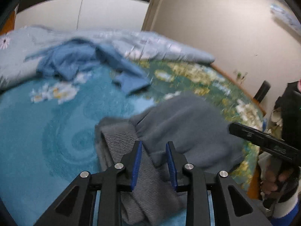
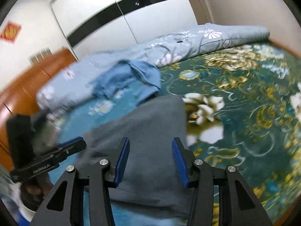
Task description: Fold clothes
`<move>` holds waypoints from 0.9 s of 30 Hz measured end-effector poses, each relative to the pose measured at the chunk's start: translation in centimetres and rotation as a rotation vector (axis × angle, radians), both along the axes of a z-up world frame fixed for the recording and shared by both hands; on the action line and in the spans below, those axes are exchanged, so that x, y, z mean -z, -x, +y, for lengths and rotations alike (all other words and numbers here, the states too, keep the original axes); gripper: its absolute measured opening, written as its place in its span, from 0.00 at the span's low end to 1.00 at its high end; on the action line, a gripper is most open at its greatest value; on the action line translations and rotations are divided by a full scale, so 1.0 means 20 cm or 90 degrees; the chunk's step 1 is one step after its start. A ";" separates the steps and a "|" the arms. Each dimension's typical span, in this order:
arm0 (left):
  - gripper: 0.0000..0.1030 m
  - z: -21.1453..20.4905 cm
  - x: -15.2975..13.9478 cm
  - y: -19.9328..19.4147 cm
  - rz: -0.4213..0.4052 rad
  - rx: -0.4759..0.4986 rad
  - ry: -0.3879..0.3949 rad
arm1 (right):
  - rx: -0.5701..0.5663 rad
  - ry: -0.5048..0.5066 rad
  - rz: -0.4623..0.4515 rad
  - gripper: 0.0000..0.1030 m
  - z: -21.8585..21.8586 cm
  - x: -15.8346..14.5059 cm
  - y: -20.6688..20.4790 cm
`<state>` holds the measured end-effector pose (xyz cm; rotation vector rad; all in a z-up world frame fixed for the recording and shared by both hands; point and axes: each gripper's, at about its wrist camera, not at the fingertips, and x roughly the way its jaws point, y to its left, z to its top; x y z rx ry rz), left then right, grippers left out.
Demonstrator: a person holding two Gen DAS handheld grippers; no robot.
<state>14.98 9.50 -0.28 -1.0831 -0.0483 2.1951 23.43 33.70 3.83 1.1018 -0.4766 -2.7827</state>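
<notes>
A grey garment (image 1: 184, 130) lies on the bed, partly folded, with a ribbed hem (image 1: 120, 137) turned up at its left end. It also shows in the right wrist view (image 2: 150, 131). My left gripper (image 1: 153, 146) is open just above the hem end, nothing between its blue pads. My right gripper (image 2: 151, 145) is open above the garment's middle, empty. The right gripper shows in the left wrist view (image 1: 263, 141), and the left gripper in the right wrist view (image 2: 56, 154). A crumpled blue garment (image 1: 84, 60) lies farther back; it also shows in the right wrist view (image 2: 131, 77).
The bed has a teal swirl blanket (image 1: 47, 131) and a dark green floral cover (image 2: 244, 103). A light blue floral quilt (image 2: 216, 35) is bunched along the far side. White wardrobe doors (image 2: 150, 18) stand behind, a brown wooden cabinet (image 2: 28, 86) at left.
</notes>
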 end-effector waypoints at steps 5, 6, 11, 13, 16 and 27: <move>0.28 -0.05 0.12 0.01 -0.040 -0.011 -0.043 | -0.005 0.048 0.000 0.47 0.07 0.13 -0.06; 0.29 -0.04 0.13 0.02 -0.042 -0.011 -0.041 | -0.004 0.054 -0.002 0.47 0.07 0.14 -0.06; 0.29 -0.05 0.09 0.01 -0.045 -0.014 -0.042 | -0.002 0.046 -0.018 0.47 0.07 0.16 0.00; 0.30 -0.07 0.04 -0.02 -0.023 -0.016 -0.040 | -0.004 0.060 -0.011 0.47 0.09 0.14 -0.02; 0.58 -0.14 -0.02 -0.07 0.008 -0.029 -0.038 | -0.006 0.095 0.011 0.47 0.14 0.09 -0.06; 0.73 -0.33 0.26 0.13 -0.194 -0.082 -0.171 | -0.020 0.301 -0.053 0.63 0.37 0.32 -0.02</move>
